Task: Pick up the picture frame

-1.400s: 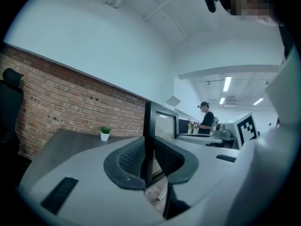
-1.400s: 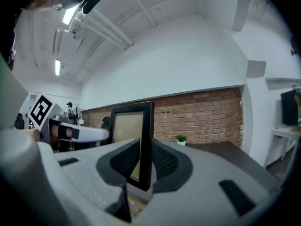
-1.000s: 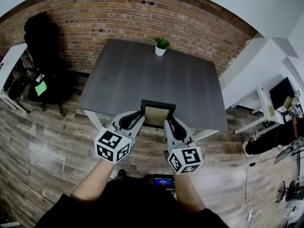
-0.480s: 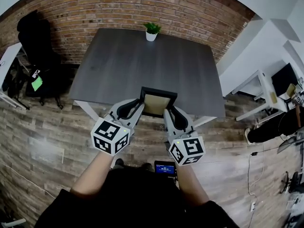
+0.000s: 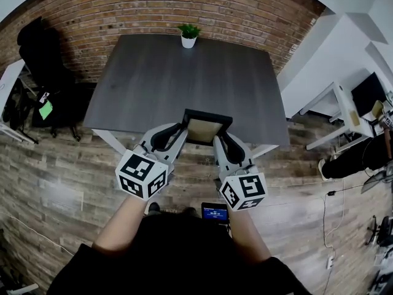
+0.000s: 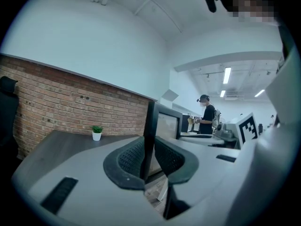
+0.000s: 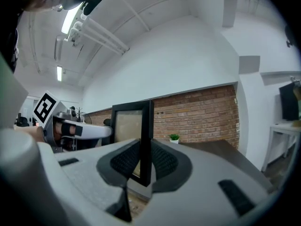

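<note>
Tongs left (image 5: 178,136) and right (image 5: 220,142) clench the picture frame (image 5: 207,127) — one per side edge.

Potted plant (image 5: 188,34) on dark table (image 5: 153,78)

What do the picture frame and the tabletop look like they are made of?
The picture frame has a black matte border with no glare, probably painted wood or plastic. Its tan inner panel looks like cardboard or paper. The tabletop is dark grey with faint streaky grain, likely matte wood-look laminate.
</note>
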`<action>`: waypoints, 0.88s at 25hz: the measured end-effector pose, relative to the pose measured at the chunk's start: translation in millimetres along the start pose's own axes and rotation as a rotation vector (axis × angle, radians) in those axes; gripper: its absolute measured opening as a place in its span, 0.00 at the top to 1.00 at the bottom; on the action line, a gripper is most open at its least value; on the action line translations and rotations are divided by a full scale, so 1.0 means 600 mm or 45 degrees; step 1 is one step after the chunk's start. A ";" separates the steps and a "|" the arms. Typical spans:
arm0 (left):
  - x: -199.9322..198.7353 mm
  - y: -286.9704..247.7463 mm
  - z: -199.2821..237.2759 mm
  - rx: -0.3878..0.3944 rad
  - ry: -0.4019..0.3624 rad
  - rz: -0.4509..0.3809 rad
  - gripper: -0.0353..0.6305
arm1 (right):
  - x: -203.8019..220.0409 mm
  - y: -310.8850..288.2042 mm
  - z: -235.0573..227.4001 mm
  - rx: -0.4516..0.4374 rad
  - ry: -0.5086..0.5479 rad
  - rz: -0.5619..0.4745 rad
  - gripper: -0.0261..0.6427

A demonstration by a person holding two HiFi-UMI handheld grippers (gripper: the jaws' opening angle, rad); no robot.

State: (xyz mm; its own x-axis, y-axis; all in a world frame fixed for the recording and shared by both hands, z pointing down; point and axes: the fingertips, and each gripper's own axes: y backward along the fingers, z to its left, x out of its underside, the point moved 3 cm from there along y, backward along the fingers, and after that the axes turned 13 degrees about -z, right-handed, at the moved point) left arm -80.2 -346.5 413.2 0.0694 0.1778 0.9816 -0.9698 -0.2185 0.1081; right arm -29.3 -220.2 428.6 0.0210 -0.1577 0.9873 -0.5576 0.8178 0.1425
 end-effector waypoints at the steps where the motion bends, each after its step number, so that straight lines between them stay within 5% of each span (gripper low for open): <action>1: 0.001 -0.002 -0.003 0.002 -0.004 0.001 0.86 | 0.000 0.001 -0.004 0.002 -0.004 -0.003 0.85; 22: 0.018 -0.035 -0.043 0.018 -0.003 0.043 0.86 | -0.005 0.025 -0.054 0.014 -0.050 -0.021 0.85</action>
State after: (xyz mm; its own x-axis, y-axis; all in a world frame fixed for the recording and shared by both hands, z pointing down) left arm -64.9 -315.2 417.5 0.0373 0.1682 0.9851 -0.9683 -0.2377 0.0773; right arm -10.5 -189.6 430.3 -0.0020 -0.1929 0.9812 -0.5667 0.8087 0.1579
